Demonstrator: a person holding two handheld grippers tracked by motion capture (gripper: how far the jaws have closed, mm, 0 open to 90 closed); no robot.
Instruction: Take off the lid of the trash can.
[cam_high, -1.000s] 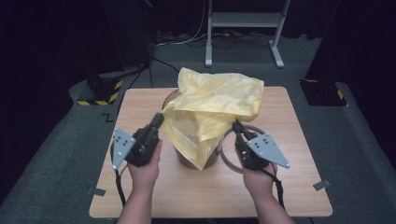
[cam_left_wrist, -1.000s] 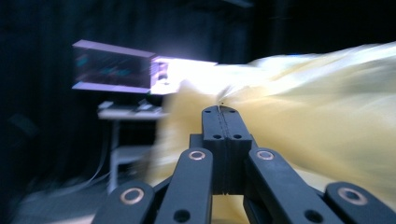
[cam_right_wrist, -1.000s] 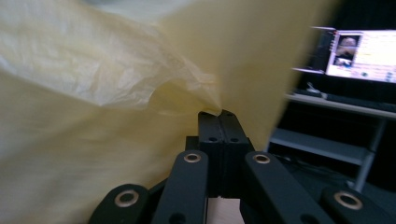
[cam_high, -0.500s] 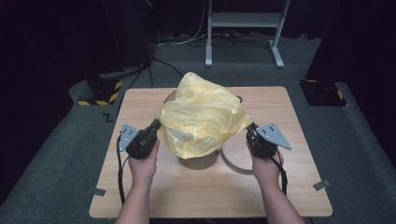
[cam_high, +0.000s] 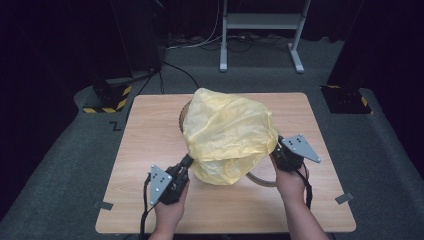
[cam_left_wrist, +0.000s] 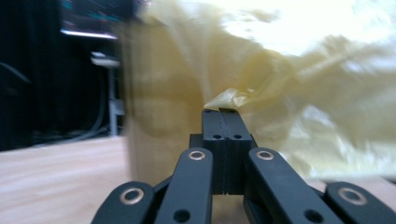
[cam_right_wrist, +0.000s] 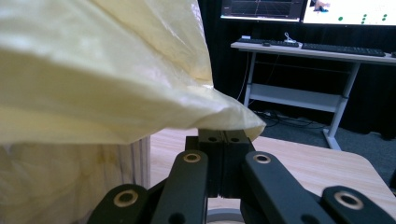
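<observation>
A yellow plastic bag (cam_high: 227, 135) is draped over a round bin (cam_high: 186, 112) at the middle of the wooden table (cam_high: 150, 130). My left gripper (cam_high: 188, 161) is shut on the bag's lower left edge, low near the tabletop. My right gripper (cam_high: 275, 149) is shut on the bag's right edge. In the left gripper view the closed jaws pinch a fold of the yellow bag (cam_left_wrist: 233, 95), with the bin's wall (cam_left_wrist: 149, 140) behind. In the right gripper view the bag's edge (cam_right_wrist: 233, 116) lies over the closed jaw tips.
A pale ring (cam_high: 257, 178) lies on the table under the bag's front right. A white desk frame (cam_high: 260, 30) and black stands with yellow-black bases (cam_high: 107, 100) stand on the floor beyond the table. Tape marks (cam_high: 345, 198) sit near the table's front corners.
Both grippers have come down and toward the near edge with the bag's edges. The bag has been pulled down over the bin and has spread wider.
</observation>
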